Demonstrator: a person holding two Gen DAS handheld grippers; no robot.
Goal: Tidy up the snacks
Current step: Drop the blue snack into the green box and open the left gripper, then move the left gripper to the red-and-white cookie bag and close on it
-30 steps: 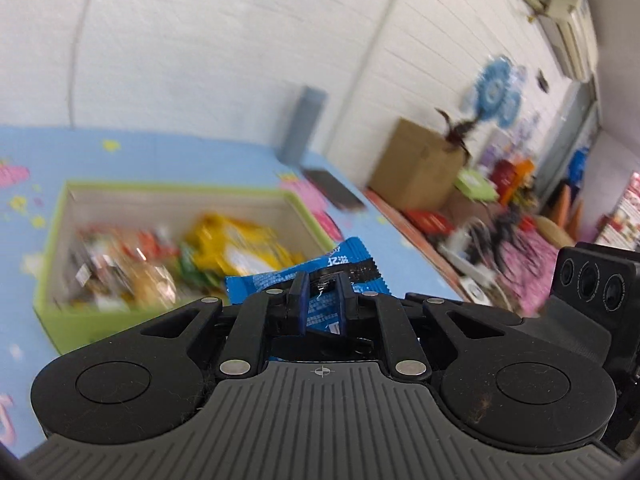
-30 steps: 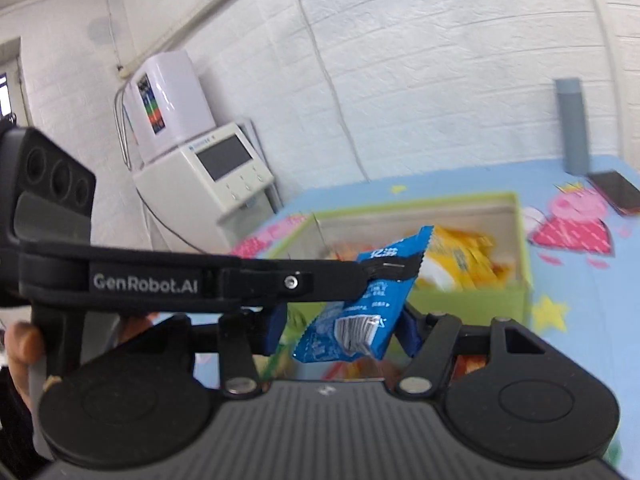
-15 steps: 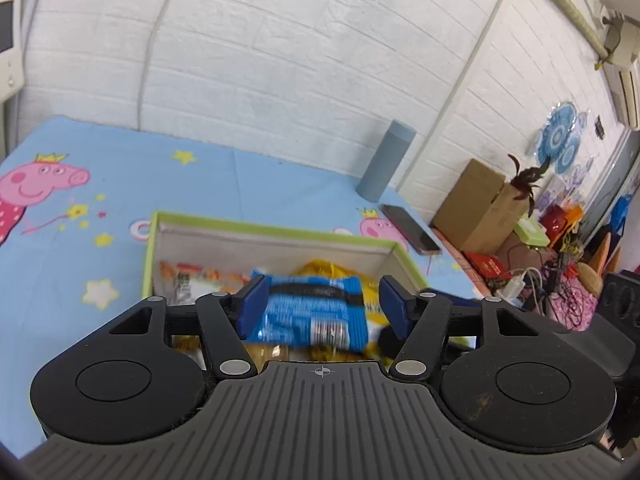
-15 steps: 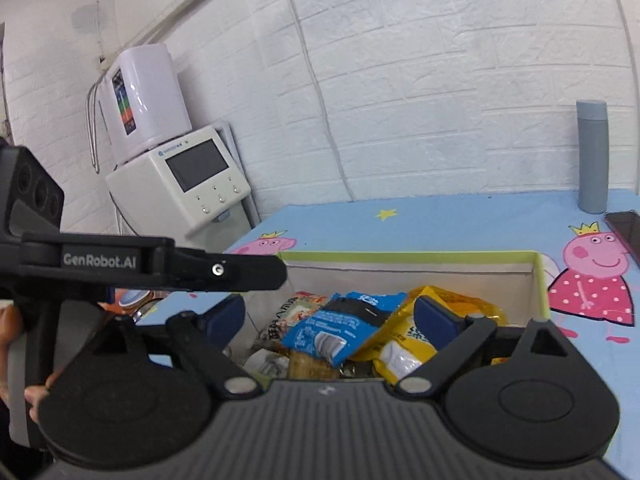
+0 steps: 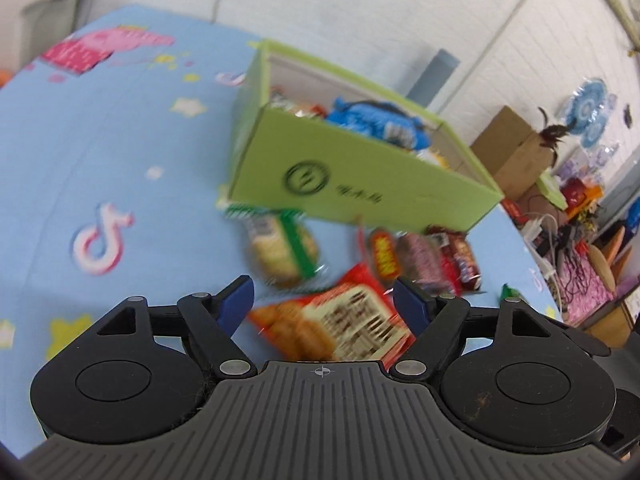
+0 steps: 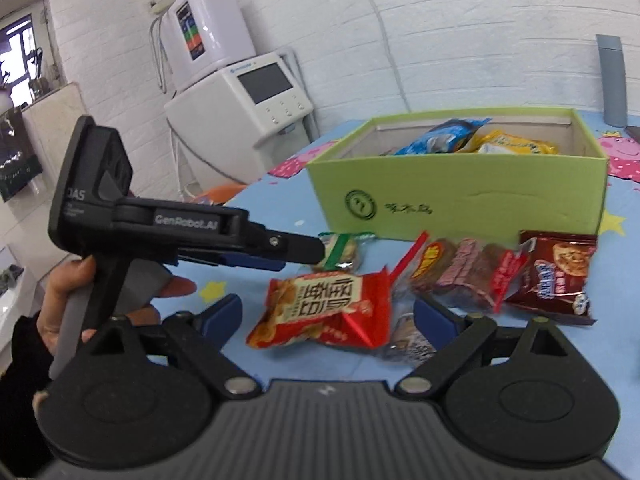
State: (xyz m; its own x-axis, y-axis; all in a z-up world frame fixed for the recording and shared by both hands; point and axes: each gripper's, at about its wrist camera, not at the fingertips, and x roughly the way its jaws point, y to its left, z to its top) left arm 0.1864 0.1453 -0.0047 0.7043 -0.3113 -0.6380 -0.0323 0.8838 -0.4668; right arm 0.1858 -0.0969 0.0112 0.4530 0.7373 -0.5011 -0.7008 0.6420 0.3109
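A green box (image 5: 360, 184) (image 6: 460, 200) stands on the blue cloth. A blue packet (image 5: 380, 120) (image 6: 444, 138) and a yellow one (image 6: 512, 146) lie inside it. In front of the box lie loose snacks: a red packet (image 5: 340, 328) (image 6: 324, 304), a green-edged biscuit packet (image 5: 284, 248) (image 6: 340, 250), dark red bars (image 6: 468, 268) and a cookie packet (image 6: 556, 280). My left gripper (image 5: 323, 302) (image 6: 308, 250) hangs over the red packet, its jaws opening, the pads touching nothing. My right gripper (image 6: 328, 316) is open just above the same packet.
A grey bottle (image 6: 610, 80) stands behind the box by the brick wall. A white machine (image 6: 248, 92) sits off the table's left end. A cardboard box (image 5: 512, 152) and clutter lie beyond the right edge. A hand (image 6: 60, 292) holds the left gripper's handle.
Both grippers let go of the blue packet, which now lies in the box. Both have opened wide, sunk, and drawn back to the loose snacks in front of the box.
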